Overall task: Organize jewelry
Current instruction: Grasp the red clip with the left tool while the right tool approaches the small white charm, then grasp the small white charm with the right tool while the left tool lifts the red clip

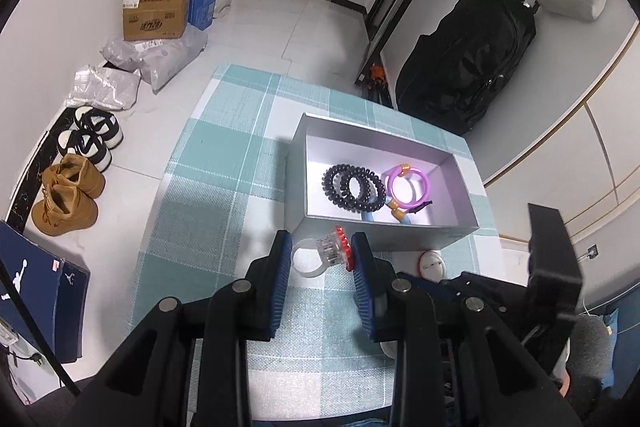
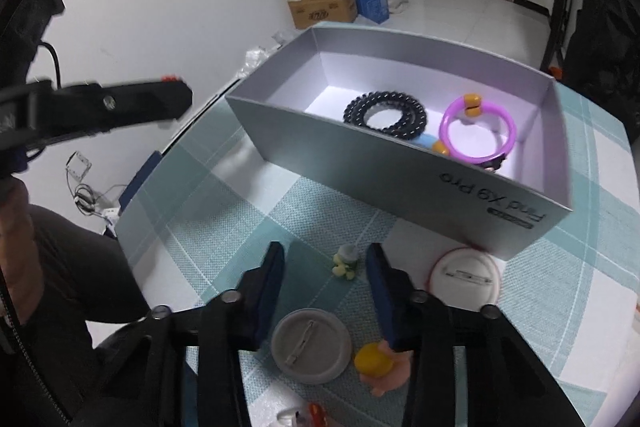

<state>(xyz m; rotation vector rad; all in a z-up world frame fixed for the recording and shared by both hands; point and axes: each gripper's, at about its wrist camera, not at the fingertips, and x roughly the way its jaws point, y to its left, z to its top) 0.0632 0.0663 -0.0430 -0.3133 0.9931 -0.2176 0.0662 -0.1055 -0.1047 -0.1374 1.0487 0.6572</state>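
Observation:
A grey open box [image 1: 340, 227] [image 2: 360, 163] stands on the checked cloth. Inside lie black coil hair ties [image 1: 352, 187] [image 2: 384, 115], a purple ring bracelet [image 1: 408, 185] [image 2: 476, 131] and a blue band [image 1: 368, 217]. My left gripper [image 1: 320, 251] is shut on a clear plastic ring with a red top [image 1: 324, 253], held just before the box's near wall. My right gripper [image 2: 324, 259] is open above the cloth; a small yellow-grey trinket [image 2: 346, 263] lies between its fingertips.
On the cloth near the right gripper lie a grey pin badge [image 2: 310, 345], a white pin badge [image 2: 466, 277] [image 1: 430, 263] and a yellow-pink piece [image 2: 380, 367]. Shoes [image 1: 68, 203], cardboard boxes [image 1: 156, 11] and a black bag [image 1: 464, 63] stand on the floor.

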